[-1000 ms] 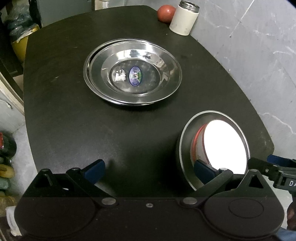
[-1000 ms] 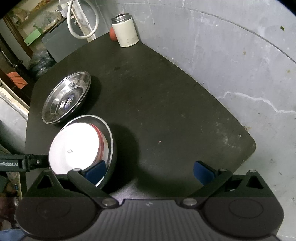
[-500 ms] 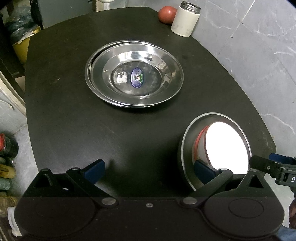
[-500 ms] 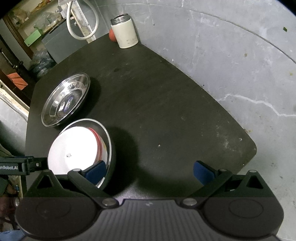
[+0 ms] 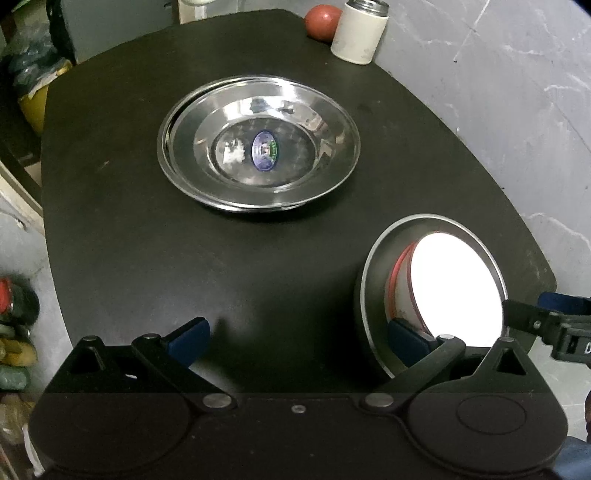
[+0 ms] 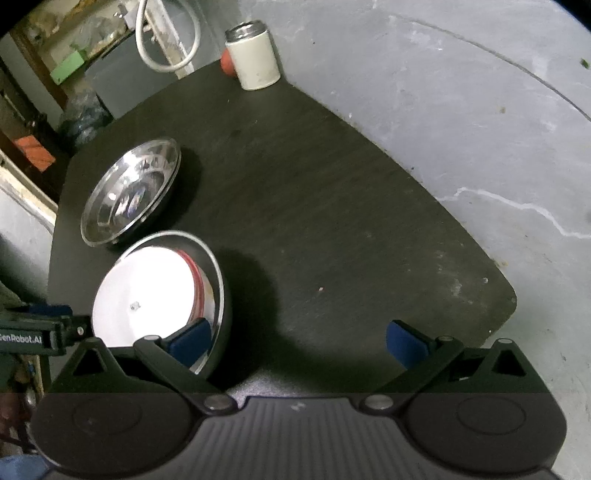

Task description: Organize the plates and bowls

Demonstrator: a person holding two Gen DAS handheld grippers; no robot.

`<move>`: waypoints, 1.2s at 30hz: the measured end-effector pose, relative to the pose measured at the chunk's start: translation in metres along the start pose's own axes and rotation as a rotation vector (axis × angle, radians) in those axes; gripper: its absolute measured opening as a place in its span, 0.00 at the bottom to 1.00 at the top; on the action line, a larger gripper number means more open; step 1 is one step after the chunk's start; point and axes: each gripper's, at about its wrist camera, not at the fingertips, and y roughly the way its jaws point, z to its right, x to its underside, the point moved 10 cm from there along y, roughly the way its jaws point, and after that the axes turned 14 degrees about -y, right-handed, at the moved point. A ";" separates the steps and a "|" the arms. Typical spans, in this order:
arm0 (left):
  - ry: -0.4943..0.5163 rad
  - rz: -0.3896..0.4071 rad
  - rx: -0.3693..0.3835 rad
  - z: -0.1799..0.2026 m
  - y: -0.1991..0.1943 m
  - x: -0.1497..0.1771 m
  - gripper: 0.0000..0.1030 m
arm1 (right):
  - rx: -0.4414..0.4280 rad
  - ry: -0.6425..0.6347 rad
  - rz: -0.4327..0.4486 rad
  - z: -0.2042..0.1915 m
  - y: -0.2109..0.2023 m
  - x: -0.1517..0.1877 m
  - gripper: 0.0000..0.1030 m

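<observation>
Stacked steel plates (image 5: 258,147) (image 6: 131,192) rest mid-table, a blue sticker in the top one. Near the table's front edge stands a steel bowl (image 5: 369,280) (image 6: 218,295) holding a white bowl with a red rim (image 5: 454,284) (image 6: 144,291). My left gripper (image 5: 297,338) is open, its right finger over the steel bowl's near rim. My right gripper (image 6: 297,341) is open too, and its left finger overlaps the same bowl from the other side. Each gripper's tip shows at the edge of the other's view. Whether either finger touches the bowl, I cannot tell.
The dark table (image 5: 147,258) (image 6: 332,221) has rounded corners above a grey floor. A white canister (image 5: 356,31) (image 6: 255,55) and a red ball-like thing (image 5: 321,22) stand at the far corner. Clutter lines the left side beyond the table.
Both views shift only slightly. The bowls and plates stay where they were, and both grippers remain open.
</observation>
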 end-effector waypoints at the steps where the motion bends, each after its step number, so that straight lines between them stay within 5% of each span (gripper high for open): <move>1: 0.005 0.003 0.002 0.000 0.000 -0.001 0.99 | 0.004 -0.011 -0.009 -0.002 0.002 0.001 1.00; 5: 0.029 -0.007 -0.017 0.000 0.005 0.000 0.97 | 0.021 -0.032 -0.014 -0.004 0.005 0.000 1.00; 17: 0.067 -0.026 0.062 0.011 0.008 0.006 0.67 | -0.033 -0.028 -0.003 -0.006 0.008 -0.002 0.87; 20: 0.074 -0.021 0.091 0.015 0.005 0.006 0.55 | -0.064 -0.010 0.003 -0.007 0.009 -0.002 0.82; 26: 0.122 -0.013 0.152 0.031 0.000 0.009 0.18 | -0.149 -0.030 0.030 -0.020 0.004 -0.006 0.56; 36: 0.138 -0.008 0.157 0.034 0.000 0.010 0.16 | -0.259 0.003 0.038 -0.028 0.003 -0.007 0.28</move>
